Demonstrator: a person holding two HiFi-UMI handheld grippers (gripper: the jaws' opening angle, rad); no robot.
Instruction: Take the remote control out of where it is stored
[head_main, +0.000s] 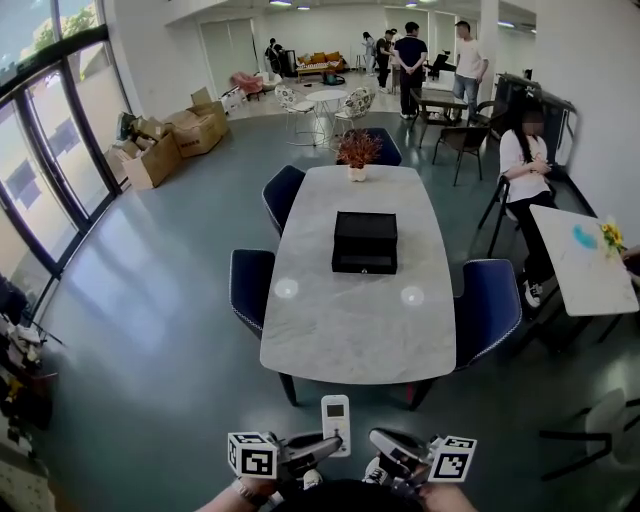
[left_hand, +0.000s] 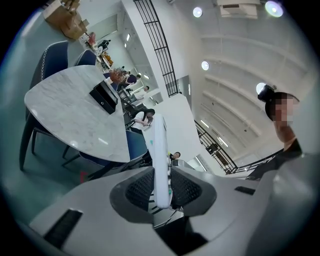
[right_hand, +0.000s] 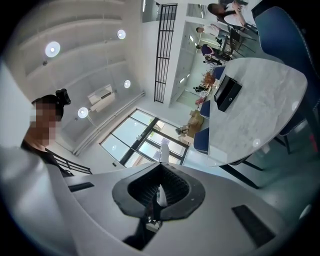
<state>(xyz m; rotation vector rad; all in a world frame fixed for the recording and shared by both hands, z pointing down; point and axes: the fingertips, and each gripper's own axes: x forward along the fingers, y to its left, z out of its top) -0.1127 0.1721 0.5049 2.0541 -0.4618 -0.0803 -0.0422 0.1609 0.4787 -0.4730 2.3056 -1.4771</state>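
**Holding the remote (head_main: 335, 424) clear of the tabletop (head_main: 300, 340)**

From the head view, we see the left tongs (head_main: 318, 450) clenched on the near end of the remote, low in the frame and close to our body. The remote's long axis runs away from us, toward the tabletop, which stands well apart. A black box (head_main: 364, 242) sits at the tabletop's middle and looks shut, so we judge the remote is out of its storage. The right tongs (head_main: 392, 448) sit just beside the remote, on its right, tips turned toward it.

In the left gripper view, the remote stands edge-on between the pads, pinched on both faces and reaching straight out along the jaws.

In the right gripper view, the jaws are drawn together on nothing we can name. The remote shows beyond their tips, upright and apart from them. We judge any handover would send the right tongs leftward, across that long axis.
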